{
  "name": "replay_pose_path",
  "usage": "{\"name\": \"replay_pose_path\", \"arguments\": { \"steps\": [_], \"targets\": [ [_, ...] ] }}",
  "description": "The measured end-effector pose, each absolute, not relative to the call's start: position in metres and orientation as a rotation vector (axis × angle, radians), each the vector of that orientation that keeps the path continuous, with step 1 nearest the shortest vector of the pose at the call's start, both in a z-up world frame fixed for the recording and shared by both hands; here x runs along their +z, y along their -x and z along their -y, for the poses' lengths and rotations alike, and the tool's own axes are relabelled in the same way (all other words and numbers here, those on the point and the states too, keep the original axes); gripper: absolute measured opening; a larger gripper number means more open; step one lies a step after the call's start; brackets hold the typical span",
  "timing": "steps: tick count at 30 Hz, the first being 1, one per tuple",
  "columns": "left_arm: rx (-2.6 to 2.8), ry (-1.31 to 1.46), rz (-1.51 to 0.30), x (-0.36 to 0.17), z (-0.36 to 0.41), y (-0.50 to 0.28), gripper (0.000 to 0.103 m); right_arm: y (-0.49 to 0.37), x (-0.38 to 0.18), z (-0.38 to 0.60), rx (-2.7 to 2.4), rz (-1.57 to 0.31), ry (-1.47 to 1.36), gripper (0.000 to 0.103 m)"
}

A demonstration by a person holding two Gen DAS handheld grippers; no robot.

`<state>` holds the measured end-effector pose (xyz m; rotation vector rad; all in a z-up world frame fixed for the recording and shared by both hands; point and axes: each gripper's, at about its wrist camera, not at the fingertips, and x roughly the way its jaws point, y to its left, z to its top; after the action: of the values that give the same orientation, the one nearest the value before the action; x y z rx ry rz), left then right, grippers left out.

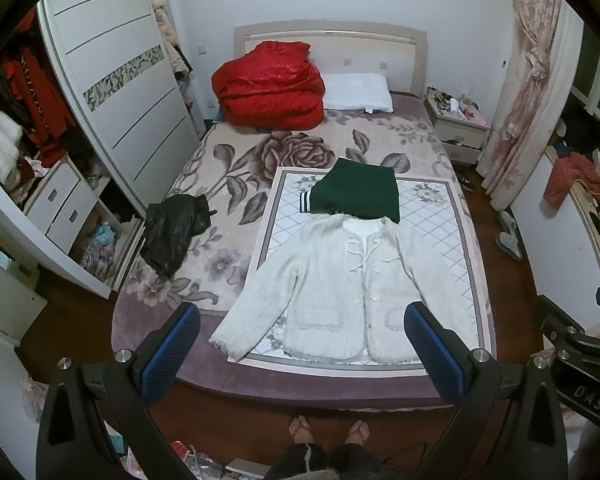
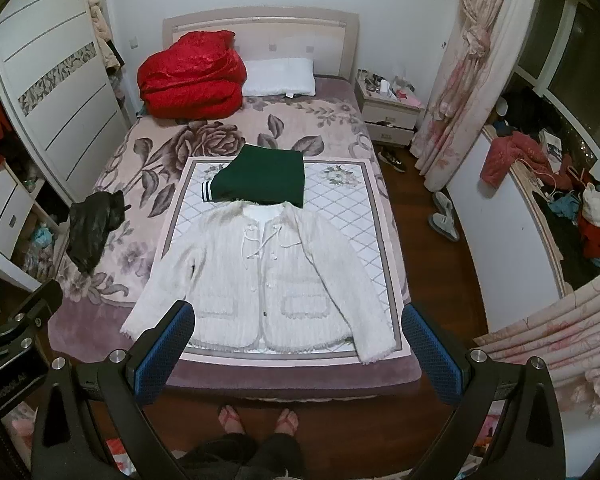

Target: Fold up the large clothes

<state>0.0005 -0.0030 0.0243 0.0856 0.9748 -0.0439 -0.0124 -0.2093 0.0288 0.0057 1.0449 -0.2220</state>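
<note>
Left wrist view, my left tool (image 1: 300, 332): jaws spread wide, nothing between the blue pads (image 1: 180, 344); tilted steeply down over the foot of the bed (image 1: 340, 384).
Left wrist view, white jacket (image 1: 340, 292): laid flat, front up, sleeves spread, on the quilted mat (image 1: 432, 216) at the near end of the bed.
Left wrist view, green garment (image 1: 360, 190): folded, touching the jacket's collar on the far side.
Left wrist view, only here: open wardrobe (image 1: 112, 80) with red clothes hanging inside; part of my other tool at the right edge.
Left wrist view, black garment (image 1: 176, 232): crumpled on the floral blanket, left of the mat.
Right wrist view, my right tool (image 2: 298, 332): jaws equally wide, empty, angled down above the jacket's hem.
Right wrist view, only here: window (image 2: 572, 60) and a cluttered sill with heaped clothes (image 2: 540, 168).
Right wrist view, room: red quilt (image 2: 192, 76) and white pillow (image 2: 280, 78) by the headboard; nightstand (image 2: 390, 110); pink curtain (image 2: 468, 80); dark wood floor.
Right wrist view, me: my feet (image 2: 260, 420) in sandals at the foot of the bed.
</note>
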Motion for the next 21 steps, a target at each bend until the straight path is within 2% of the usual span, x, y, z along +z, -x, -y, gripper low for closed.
{"name": "replay_pose_path", "arguments": {
  "steps": [21],
  "targets": [
    [-0.045, -0.087, -0.961, 0.029, 0.010, 0.005, 0.103, 0.014, 0.053, 0.225, -0.218, -1.031, -0.012, 0.103]
  ]
}}
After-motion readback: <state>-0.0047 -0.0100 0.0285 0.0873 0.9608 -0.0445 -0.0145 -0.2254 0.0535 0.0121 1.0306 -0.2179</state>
